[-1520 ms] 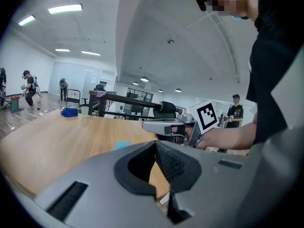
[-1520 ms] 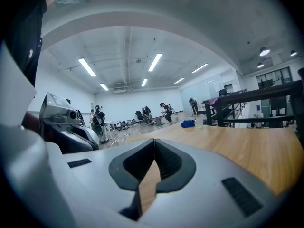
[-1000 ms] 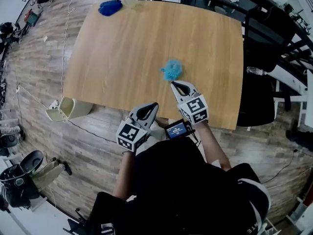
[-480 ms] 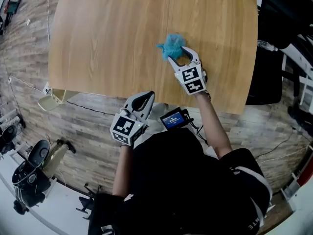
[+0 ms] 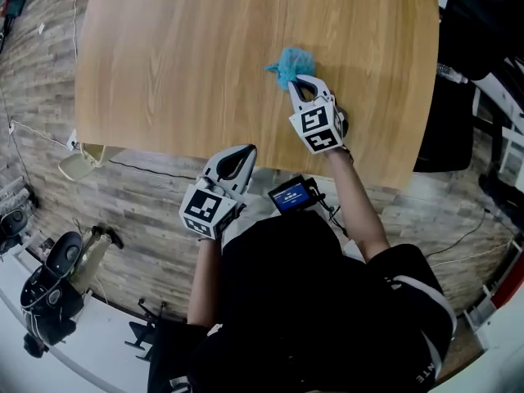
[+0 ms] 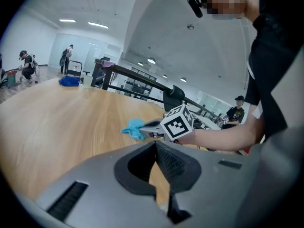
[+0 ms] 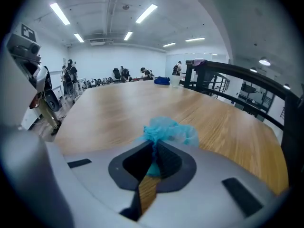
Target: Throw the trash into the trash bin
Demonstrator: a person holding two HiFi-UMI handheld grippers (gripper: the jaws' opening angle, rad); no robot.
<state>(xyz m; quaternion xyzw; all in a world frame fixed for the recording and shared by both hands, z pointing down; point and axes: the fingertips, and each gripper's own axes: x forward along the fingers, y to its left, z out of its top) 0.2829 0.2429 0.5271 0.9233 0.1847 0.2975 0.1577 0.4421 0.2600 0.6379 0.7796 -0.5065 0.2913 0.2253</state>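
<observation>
A crumpled blue piece of trash [image 5: 291,62] lies on the wooden table [image 5: 180,56], right of the middle. My right gripper [image 5: 296,80] is shut on its near side; in the right gripper view the blue wad [image 7: 166,131] bulges out past the closed jaws of the right gripper [image 7: 154,147]. My left gripper [image 5: 237,158] hangs just off the table's near edge, shut and empty. In the left gripper view, past that gripper [image 6: 156,144], the blue trash [image 6: 134,127] shows beside the right gripper's marker cube [image 6: 176,122]. The beige trash bin [image 5: 80,162] sits on the floor below the table's left near corner.
A black chair [image 5: 458,23] stands off the table's right side. Gear and cables lie on the plank floor at the lower left [image 5: 49,285]. At the table's far end sit another blue bundle [image 7: 161,80] and a cup [image 7: 175,81]. People stand far back.
My right gripper moved forward to the blue trash, opened around it and closed on it. The left gripper sank a little near the table's edge.
</observation>
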